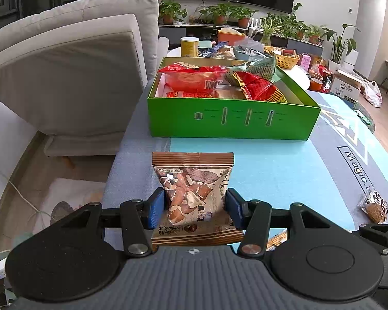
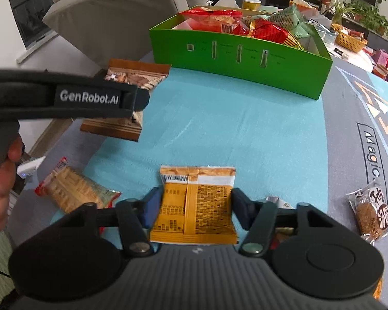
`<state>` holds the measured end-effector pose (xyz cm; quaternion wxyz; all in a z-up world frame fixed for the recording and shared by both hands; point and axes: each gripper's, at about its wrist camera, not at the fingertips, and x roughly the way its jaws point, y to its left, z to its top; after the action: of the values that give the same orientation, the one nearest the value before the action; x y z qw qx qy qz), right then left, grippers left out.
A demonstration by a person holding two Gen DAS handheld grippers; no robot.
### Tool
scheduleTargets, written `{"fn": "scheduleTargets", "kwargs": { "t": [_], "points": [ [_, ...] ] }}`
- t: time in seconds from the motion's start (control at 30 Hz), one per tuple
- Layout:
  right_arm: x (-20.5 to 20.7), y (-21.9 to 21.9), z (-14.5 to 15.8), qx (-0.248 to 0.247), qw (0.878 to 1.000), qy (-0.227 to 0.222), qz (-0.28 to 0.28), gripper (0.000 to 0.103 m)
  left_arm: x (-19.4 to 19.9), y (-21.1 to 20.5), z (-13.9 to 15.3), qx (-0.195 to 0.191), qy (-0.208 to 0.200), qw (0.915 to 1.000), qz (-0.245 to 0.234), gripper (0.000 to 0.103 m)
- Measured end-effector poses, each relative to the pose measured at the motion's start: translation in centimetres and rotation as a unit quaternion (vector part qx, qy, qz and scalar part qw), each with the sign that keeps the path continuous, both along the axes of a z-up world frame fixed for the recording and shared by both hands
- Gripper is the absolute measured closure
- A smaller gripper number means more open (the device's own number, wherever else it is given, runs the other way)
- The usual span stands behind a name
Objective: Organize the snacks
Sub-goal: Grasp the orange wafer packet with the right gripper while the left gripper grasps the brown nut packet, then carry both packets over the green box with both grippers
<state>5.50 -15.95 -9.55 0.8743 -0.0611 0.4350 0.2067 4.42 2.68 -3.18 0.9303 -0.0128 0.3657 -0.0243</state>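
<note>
1. While both grippers hang over the blue cloth (image 1: 271, 170) on the table, each has a snack pack btwn its blue pads.
2. Left gripper (image 1: 194, 208): narrow gap, pads pressed on both sides of a brown snack pack (image 1: 192, 178) w/ nut-like pieces printed on it. Pack is held off the cloth, lengthwise along the fingers, its striped sealed edge toward the green box (image 1: 232, 121).
3. Right gripper (image 2: 195, 210): closed down on an orange snack pack (image 2: 196, 204), back side up w/ barcode and small print showing. Pads touch both long edges; pack looks lifted just above the cloth, but can't tell for sure.
4. Green box sits at the far side of the cloth, lid off, piled w/ red-wrapped snacks (image 1: 191, 77) and a pale green bag (image 1: 258, 67).
5. Loose items on the table: a red-edged cracker pack (image 2: 75, 191) near the right gripper's left side, and a clear-wrapped round cake (image 2: 371, 213) off to the right on the grey border.
6. In the right wrist view a person's hand (image 2: 0, 180) grips the left tool's handle at the left edge.
7. Behind the table: grey sofa (image 1: 72, 59), potted plants (image 1: 219, 13), a yellow basket (image 1: 284, 56).
</note>
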Motion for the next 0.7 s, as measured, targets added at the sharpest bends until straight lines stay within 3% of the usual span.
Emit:
{"fn": "scheduleTargets", "kwargs": {
  "t": [0.7],
  "points": [
    [4.7, -3.7, 5.1, 0.112, 0.989, -0.053, -0.077, 0.048, 1.1, -0.1, 1.7, -0.002, -0.026, 0.9997, 0.002, 0.055]
  ]
}}
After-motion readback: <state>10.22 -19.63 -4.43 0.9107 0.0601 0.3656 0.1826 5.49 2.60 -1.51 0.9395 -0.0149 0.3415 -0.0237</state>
